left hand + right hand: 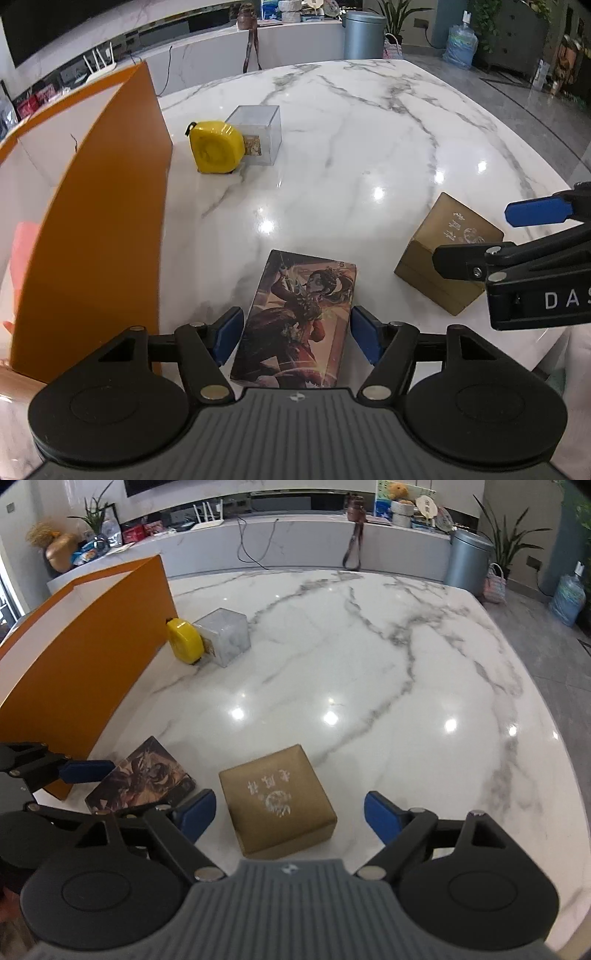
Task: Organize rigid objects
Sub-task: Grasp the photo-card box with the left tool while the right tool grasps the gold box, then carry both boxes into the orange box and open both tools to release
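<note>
Spanning both views, the white marble tabletop carries an orange box standing open along its left edge. Near the front edge lies a flat illustrated card box, with the left claw spread apart around its near end, blue pads just clear of its sides. To its right sits a brown square box between the parted pads of the right claw, which do not press it. Farther back, beside the orange box, a yellow tape measure touches a clear cube.
</note>
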`<act>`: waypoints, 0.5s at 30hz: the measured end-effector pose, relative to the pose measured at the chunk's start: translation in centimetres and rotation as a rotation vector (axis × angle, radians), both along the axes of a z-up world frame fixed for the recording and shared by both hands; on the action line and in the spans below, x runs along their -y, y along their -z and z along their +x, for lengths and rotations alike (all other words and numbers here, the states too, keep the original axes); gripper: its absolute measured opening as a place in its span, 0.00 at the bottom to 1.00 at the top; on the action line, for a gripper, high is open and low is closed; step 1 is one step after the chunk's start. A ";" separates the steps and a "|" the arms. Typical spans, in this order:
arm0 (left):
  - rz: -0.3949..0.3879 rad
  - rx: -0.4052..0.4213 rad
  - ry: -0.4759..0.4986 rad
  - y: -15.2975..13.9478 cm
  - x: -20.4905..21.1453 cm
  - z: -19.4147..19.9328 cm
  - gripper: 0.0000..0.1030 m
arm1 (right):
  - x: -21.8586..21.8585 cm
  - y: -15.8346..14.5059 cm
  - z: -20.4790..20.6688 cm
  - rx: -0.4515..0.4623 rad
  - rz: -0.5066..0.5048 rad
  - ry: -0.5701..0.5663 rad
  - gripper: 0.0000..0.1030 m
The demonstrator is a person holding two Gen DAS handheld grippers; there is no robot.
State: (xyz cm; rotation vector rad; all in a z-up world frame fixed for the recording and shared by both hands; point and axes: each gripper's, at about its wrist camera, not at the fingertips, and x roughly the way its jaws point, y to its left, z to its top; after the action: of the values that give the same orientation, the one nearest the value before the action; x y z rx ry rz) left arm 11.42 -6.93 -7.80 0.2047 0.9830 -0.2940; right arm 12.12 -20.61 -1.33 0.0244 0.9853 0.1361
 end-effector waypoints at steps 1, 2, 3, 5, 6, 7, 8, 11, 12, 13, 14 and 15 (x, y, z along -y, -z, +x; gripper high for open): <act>-0.008 -0.010 -0.006 0.2 -0.2 0.1 0.76 | 0.2 0.2 0.2 0.001 0.014 -0.006 0.83; -0.016 -0.019 -0.012 0.3 -0.3 0.3 0.77 | 0.2 0.4 0.2 0.001 0.028 -0.011 0.82; -0.024 -0.026 -0.016 0.5 -0.4 0.4 0.77 | 0.3 0.7 0.3 -0.003 0.037 -0.017 0.80; -0.037 -0.037 -0.023 0.7 -0.6 0.6 0.77 | 0.2 1.2 0.5 -0.001 0.038 -0.028 0.77; -0.038 -0.035 -0.026 0.7 -0.6 0.6 0.77 | 0.1 1.4 0.5 -0.001 0.037 -0.033 0.76; -0.036 -0.033 -0.025 0.7 -0.5 0.6 0.75 | 0.1 1.7 0.6 -0.002 0.039 -0.039 0.73; -0.034 -0.030 -0.022 0.7 -0.4 0.5 0.74 | 0.0 1.8 0.7 -0.002 0.040 -0.042 0.70; -0.042 -0.024 -0.023 0.7 -0.5 0.3 0.72 | 0.0 2.2 0.8 -0.004 0.049 -0.046 0.66; -0.043 -0.023 -0.024 0.7 -0.5 0.3 0.71 | 0.0 2.3 0.8 -0.002 0.051 -0.048 0.66; -0.043 -0.020 -0.025 0.7 -0.5 0.3 0.71 | 0.0 2.4 0.7 0.000 0.050 -0.049 0.66; -0.042 -0.019 -0.027 0.7 -0.5 0.3 0.70 | 0.0 2.3 0.8 0.001 0.049 -0.050 0.66; -0.042 -0.017 -0.027 0.7 -0.5 0.3 0.70 | 0.0 2.3 0.7 0.001 0.047 -0.051 0.65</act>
State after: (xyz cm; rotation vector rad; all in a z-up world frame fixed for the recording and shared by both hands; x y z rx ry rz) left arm 11.72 -6.47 -8.48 0.1503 0.9945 -0.2920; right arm 12.86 -20.56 -3.66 0.0421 0.9825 0.2056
